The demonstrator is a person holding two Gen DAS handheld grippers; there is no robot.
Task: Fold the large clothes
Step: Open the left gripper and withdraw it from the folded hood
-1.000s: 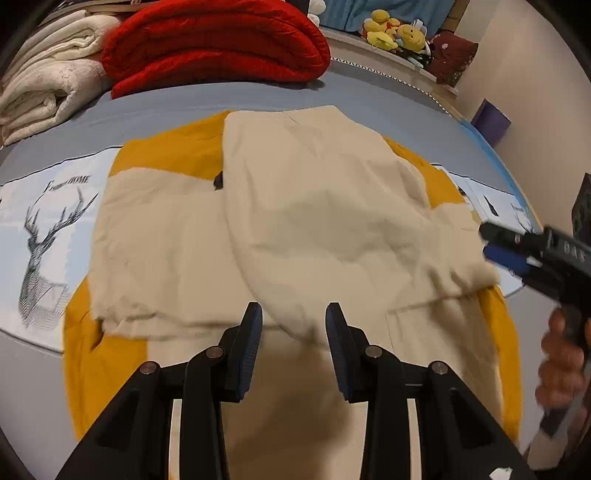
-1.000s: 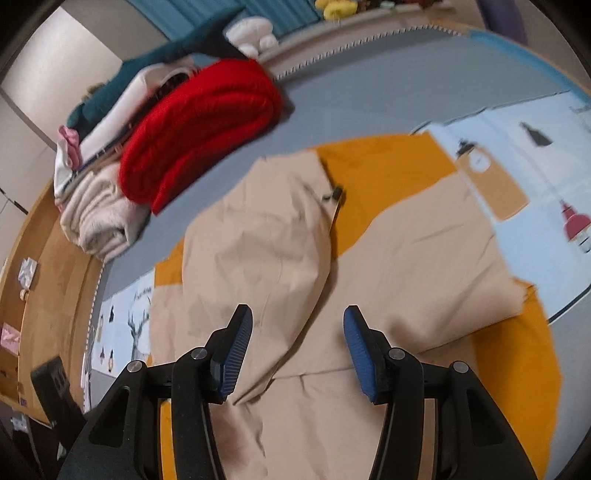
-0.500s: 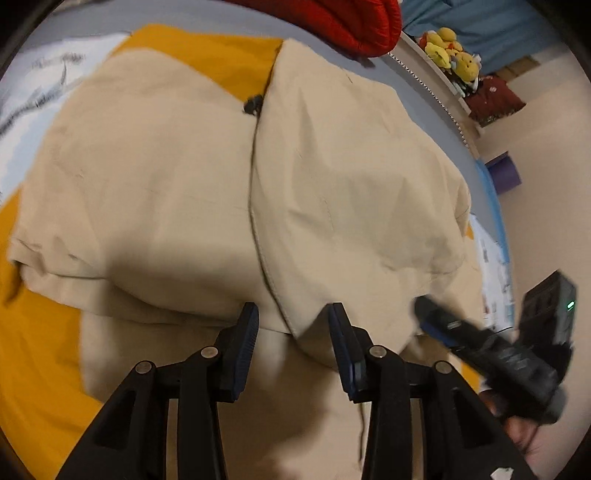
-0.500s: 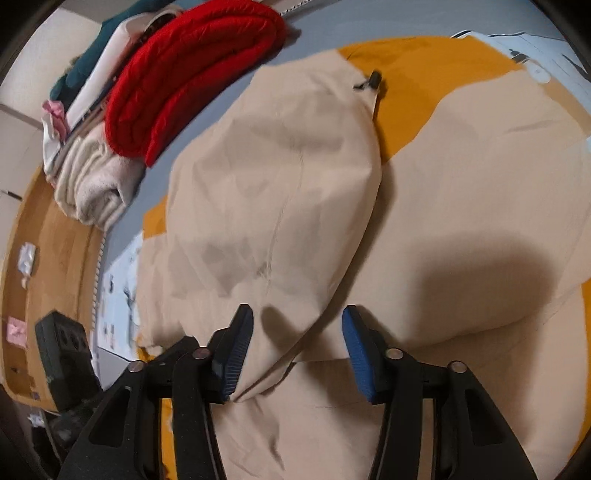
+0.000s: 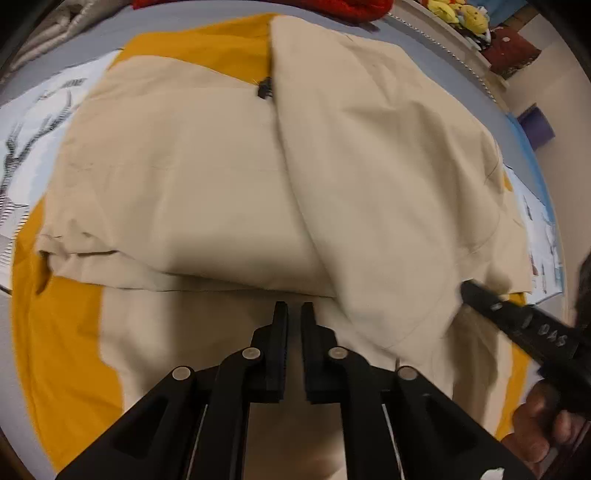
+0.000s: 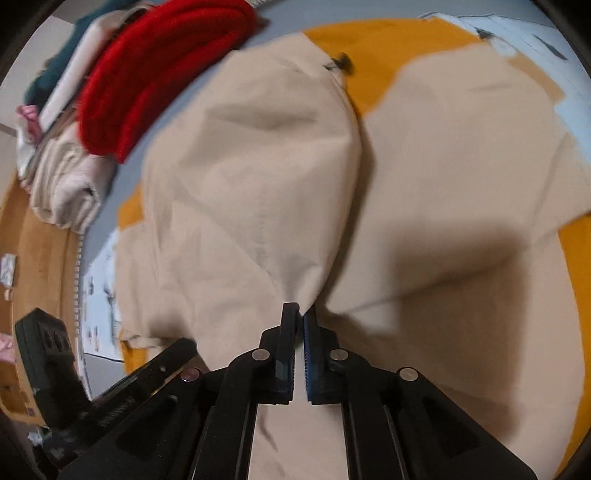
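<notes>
Garment: a large beige and mustard-yellow cloth jacket lies spread on a grey bed cover, its two beige front panels folded inward so they meet along a seam running from the collar down the middle.
Zip pull: a small black tab sits at the top of that seam, against the yellow collar area.
Left gripper: the black two-finger left gripper has its fingers drawn almost together, with a narrow gap between them, low over the beige hem; whether cloth is caught between them cannot be told.
Right gripper: the black right gripper with blue pads is pinched tight on the lower edge of the folded beige panel, which gathers to a point at its tips.
Background: a folded red knitted blanket rests on a stack of pale folded bedding beyond the jacket; yellow plush toys sit on the far ledge.
</notes>
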